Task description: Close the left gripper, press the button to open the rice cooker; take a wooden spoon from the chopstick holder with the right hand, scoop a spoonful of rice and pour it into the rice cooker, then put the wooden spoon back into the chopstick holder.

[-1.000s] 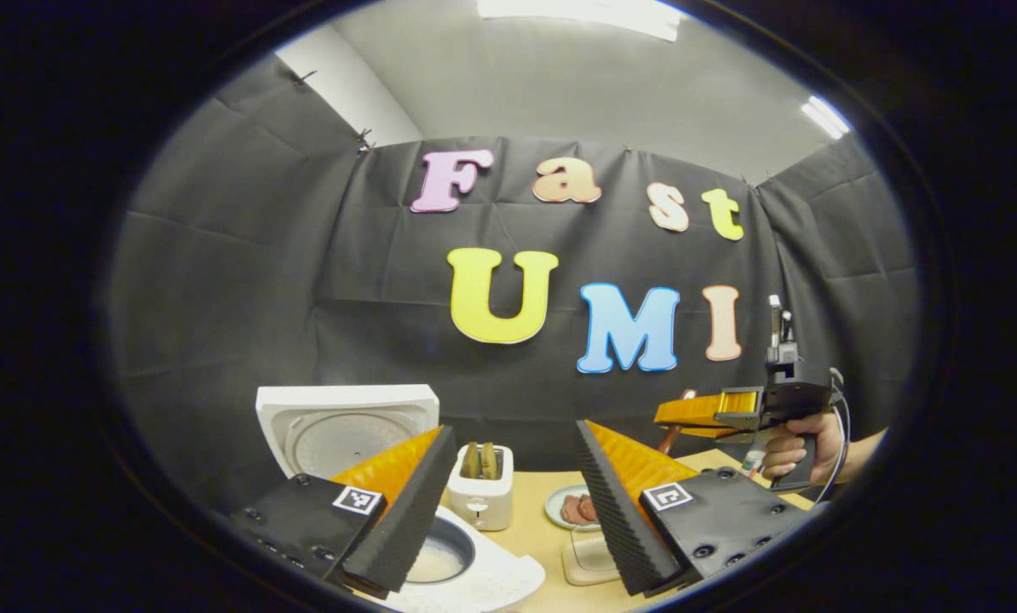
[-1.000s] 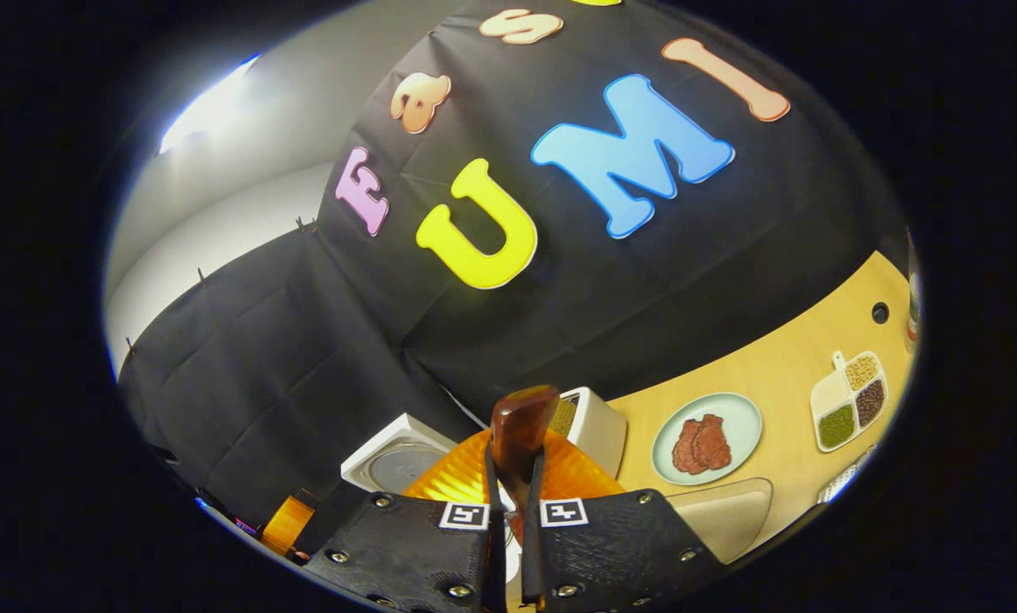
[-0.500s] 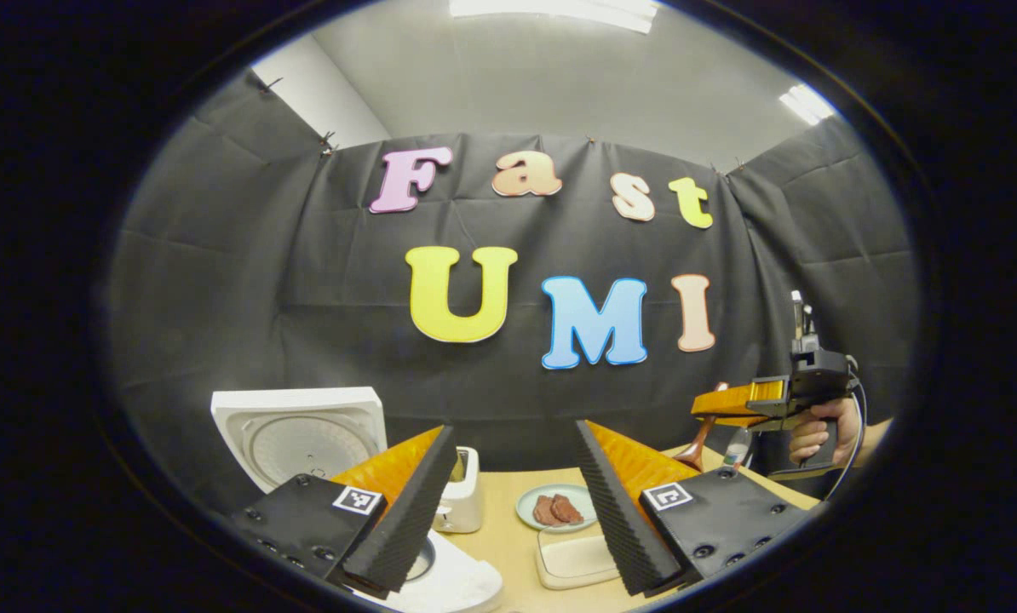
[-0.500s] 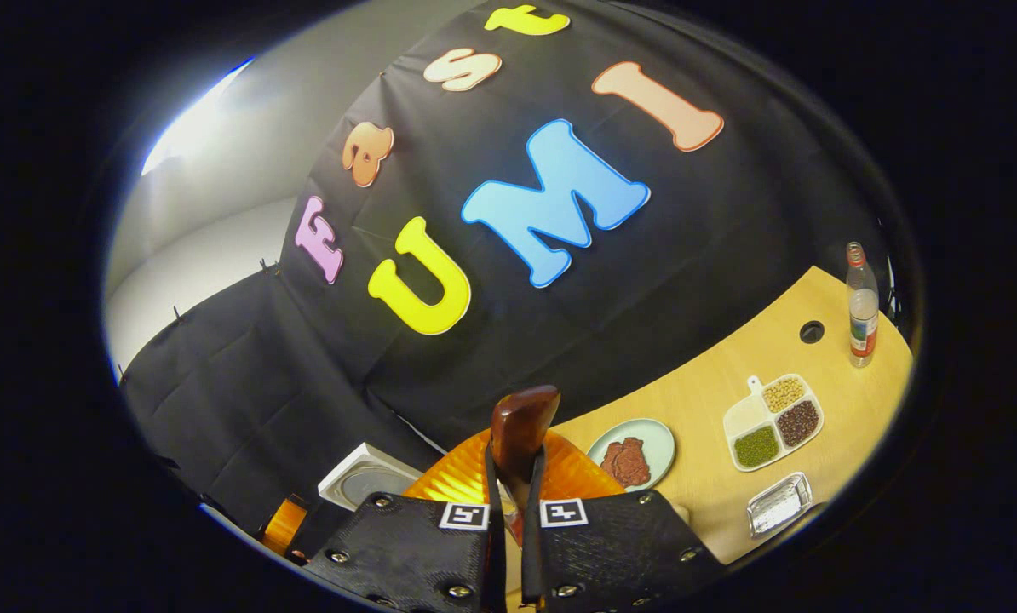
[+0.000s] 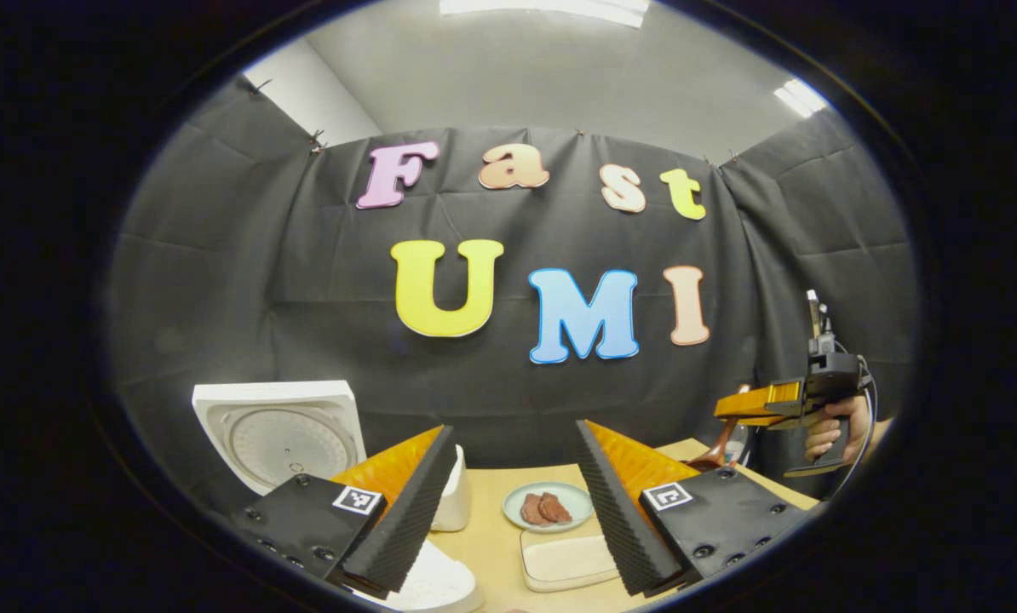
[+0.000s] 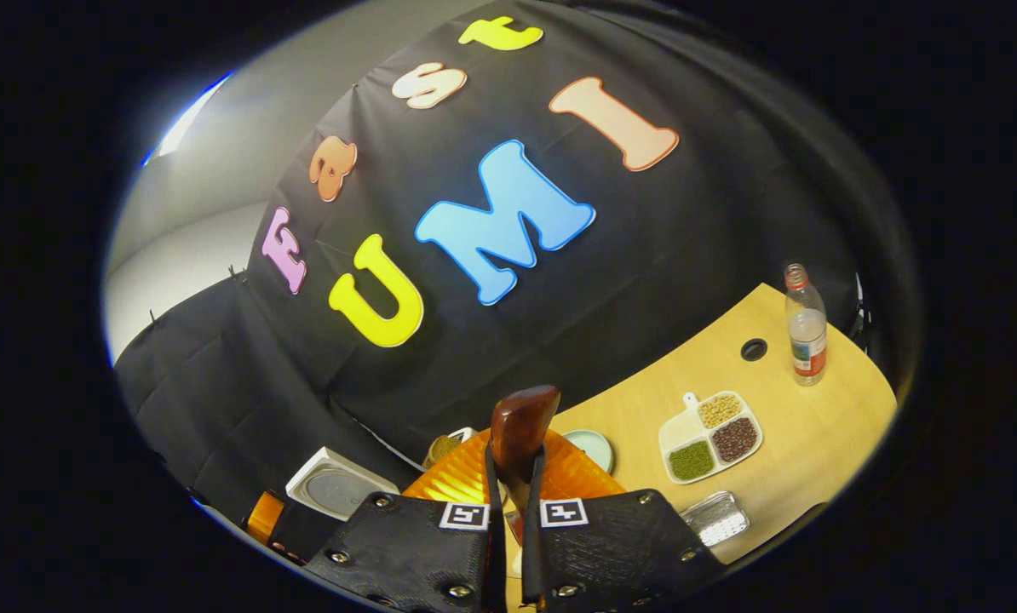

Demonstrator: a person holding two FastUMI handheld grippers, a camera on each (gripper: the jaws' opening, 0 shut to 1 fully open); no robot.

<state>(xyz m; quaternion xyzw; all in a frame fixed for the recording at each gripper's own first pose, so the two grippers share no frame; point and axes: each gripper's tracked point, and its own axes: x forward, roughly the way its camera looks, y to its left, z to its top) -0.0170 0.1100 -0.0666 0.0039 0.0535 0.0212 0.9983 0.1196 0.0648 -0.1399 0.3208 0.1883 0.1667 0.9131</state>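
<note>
both tongs are showing: right tongs (image 6: 508, 519) are clamping the wooden spoon (image 6: 521, 426) above the bench (image 6: 815, 443), left tongs (image 5: 513, 502) are gaping apart near the open rice cooker (image 5: 274, 434).

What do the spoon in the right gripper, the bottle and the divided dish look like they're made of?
Wooden spoon: dark reddish-brown wood with a glossy sheen, probably varnished. Bottle: see-through with a coloured cap and a label band, likely plastic, though glass can't be ruled out. Divided dish: smooth white, ceramic or plastic; its compartments hold green, dark and pale grains.
</note>
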